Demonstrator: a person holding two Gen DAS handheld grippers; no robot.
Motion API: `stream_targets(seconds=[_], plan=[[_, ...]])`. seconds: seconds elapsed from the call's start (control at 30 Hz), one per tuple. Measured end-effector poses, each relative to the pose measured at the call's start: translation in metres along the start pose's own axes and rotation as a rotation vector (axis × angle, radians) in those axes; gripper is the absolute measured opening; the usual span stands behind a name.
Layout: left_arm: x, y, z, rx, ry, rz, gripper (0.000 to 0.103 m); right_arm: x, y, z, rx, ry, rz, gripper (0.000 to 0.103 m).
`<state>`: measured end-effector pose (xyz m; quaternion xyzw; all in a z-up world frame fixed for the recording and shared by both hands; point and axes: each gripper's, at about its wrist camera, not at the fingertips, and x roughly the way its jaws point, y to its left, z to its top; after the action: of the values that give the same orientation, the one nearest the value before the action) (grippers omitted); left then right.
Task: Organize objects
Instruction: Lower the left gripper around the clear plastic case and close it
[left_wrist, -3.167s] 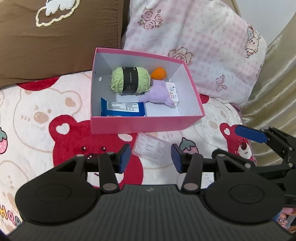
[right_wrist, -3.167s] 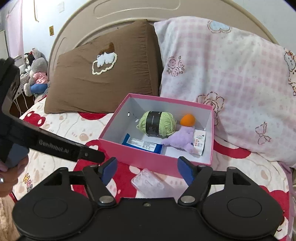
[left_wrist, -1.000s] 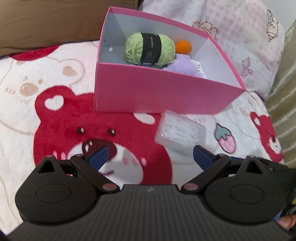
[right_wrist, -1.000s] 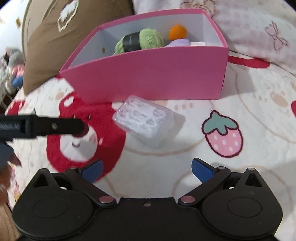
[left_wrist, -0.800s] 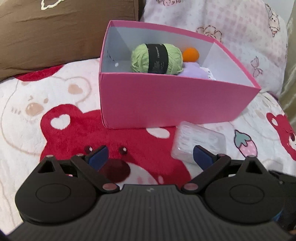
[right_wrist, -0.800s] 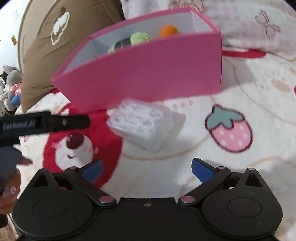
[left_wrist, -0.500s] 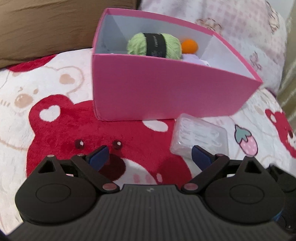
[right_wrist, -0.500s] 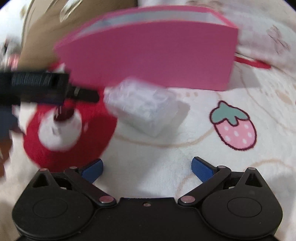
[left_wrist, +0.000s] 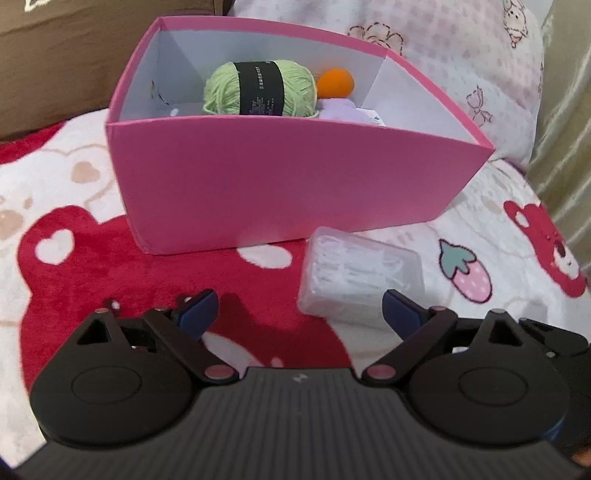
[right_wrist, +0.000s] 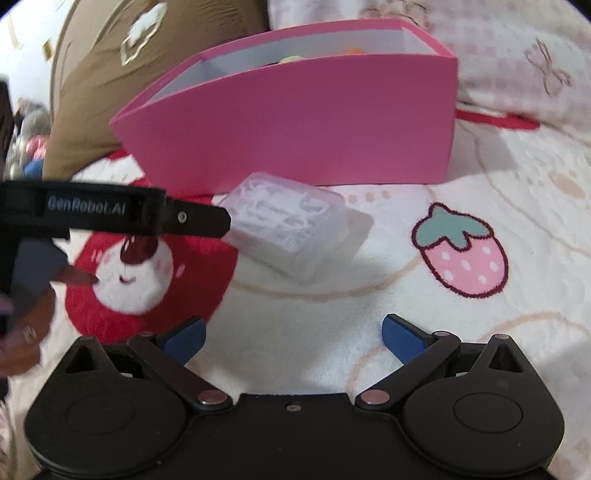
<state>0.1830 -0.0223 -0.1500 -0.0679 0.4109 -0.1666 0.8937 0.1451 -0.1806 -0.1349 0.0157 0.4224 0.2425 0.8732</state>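
A clear plastic case (left_wrist: 360, 275) lies on the bear-print blanket just in front of the pink box (left_wrist: 288, 177). Inside the box I see a green yarn ball (left_wrist: 260, 88), an orange ball (left_wrist: 336, 84) and a lilac plush (left_wrist: 341, 110). My left gripper (left_wrist: 299, 308) is open, low over the blanket, with the case just ahead of its right finger. My right gripper (right_wrist: 291, 338) is open too, a short way back from the clear case (right_wrist: 286, 225). The left gripper's arm (right_wrist: 110, 214) crosses the right wrist view beside the case; the pink box (right_wrist: 306, 122) stands behind.
A brown pillow (left_wrist: 55, 55) and a pink checked pillow (left_wrist: 461, 48) lean behind the box. A beige curtain (left_wrist: 565, 129) hangs at the right. Soft toys (right_wrist: 26, 136) sit far left. A hand (right_wrist: 22, 325) holds the left gripper.
Both grippers opened wide and dropped low toward the blanket and the clear case. The left gripper has moved in closer over the last second; the case has not moved.
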Motion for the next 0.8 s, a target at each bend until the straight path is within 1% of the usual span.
stream_targets(seconds=[0.07, 0.1, 0.13, 0.23, 0.27, 0.3, 0.33, 0.4, 0.47, 0.5, 0.53, 0.57, 0.67, 0.73, 0.8], plan=[[0.002, -0.001, 0.001, 0.007, -0.008, -0.018, 0.094, 0.003, 0.002, 0.004, 0.002, -0.002, -0.003, 0.103], [0.004, -0.002, 0.001, 0.011, -0.012, -0.032, 0.091, 0.004, 0.004, 0.007, -0.013, -0.008, -0.013, 0.103], [0.006, -0.002, 0.001, 0.011, -0.014, -0.047, 0.09, 0.006, 0.007, 0.009, -0.036, -0.016, -0.028, 0.102], [0.01, -0.004, 0.0, 0.0, -0.003, -0.091, 0.085, 0.01, 0.02, 0.015, -0.12, -0.036, -0.063, 0.096], [0.012, -0.004, -0.001, -0.009, 0.002, -0.098, 0.081, 0.011, 0.023, 0.017, -0.138, -0.041, -0.067, 0.094], [0.013, -0.004, -0.001, -0.016, 0.009, -0.103, 0.074, 0.012, 0.025, 0.018, -0.15, -0.048, -0.069, 0.093], [0.015, -0.003, -0.002, -0.025, 0.016, -0.109, 0.071, 0.012, 0.027, 0.019, -0.158, -0.056, -0.071, 0.091], [0.016, -0.001, -0.003, -0.041, 0.021, -0.125, 0.059, 0.014, 0.031, 0.021, -0.172, -0.07, -0.081, 0.089], [0.016, 0.004, -0.003, -0.066, 0.024, -0.156, 0.052, 0.017, 0.032, 0.023, -0.174, -0.069, -0.08, 0.084], [0.016, 0.005, -0.003, -0.077, 0.03, -0.164, 0.05, 0.018, 0.032, 0.024, -0.172, -0.061, -0.068, 0.081], [0.015, 0.005, -0.003, -0.077, 0.032, -0.164, 0.049, 0.019, 0.031, 0.024, -0.171, -0.052, -0.059, 0.073], [0.015, 0.005, -0.004, -0.071, 0.033, -0.164, 0.049, 0.021, 0.031, 0.024, -0.171, -0.042, -0.055, 0.07], [0.01, 0.004, -0.008, -0.079, 0.041, -0.156, 0.049, 0.02, 0.035, 0.023, -0.173, -0.046, -0.067, 0.067], [0.003, 0.005, -0.017, -0.086, 0.072, -0.169, 0.05, 0.015, 0.037, 0.022, -0.174, -0.036, -0.057, 0.067], [-0.002, 0.003, -0.024, -0.085, 0.109, -0.176, 0.048, 0.014, 0.04, 0.019, -0.212, -0.018, -0.056, 0.068]])
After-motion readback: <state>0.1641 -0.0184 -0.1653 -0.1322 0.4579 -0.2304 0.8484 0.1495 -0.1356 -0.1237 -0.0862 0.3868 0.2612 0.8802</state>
